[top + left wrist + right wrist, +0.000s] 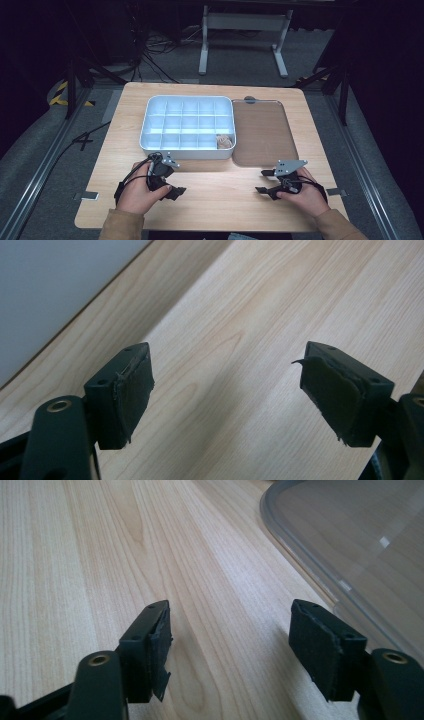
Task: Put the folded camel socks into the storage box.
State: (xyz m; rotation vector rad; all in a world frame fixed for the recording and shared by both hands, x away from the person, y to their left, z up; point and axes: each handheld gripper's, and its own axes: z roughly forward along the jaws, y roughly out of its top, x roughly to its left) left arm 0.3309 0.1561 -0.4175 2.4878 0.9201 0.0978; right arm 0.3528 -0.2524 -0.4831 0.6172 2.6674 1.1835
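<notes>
My left gripper (171, 178) rests low over the wooden table (220, 200), just in front of a white compartment tray (187, 150). Its jaws stand wide open with bare wood between them (225, 395), and the tray's white wall (45, 295) runs along the upper left of the left gripper view. My right gripper (263, 181) is held near the table's front right and points left, open and holding nothing (230, 650). A clear lid (262, 132) lies flat to the right of the tray, and its rim (310, 565) passes just beyond my right gripper.
A small tan object (224, 141) sits in the tray's near right compartment; the other compartments look bare. Bare wood lies between the two grippers. Beyond the table are a grey floor, cables and a white stand (245, 30).
</notes>
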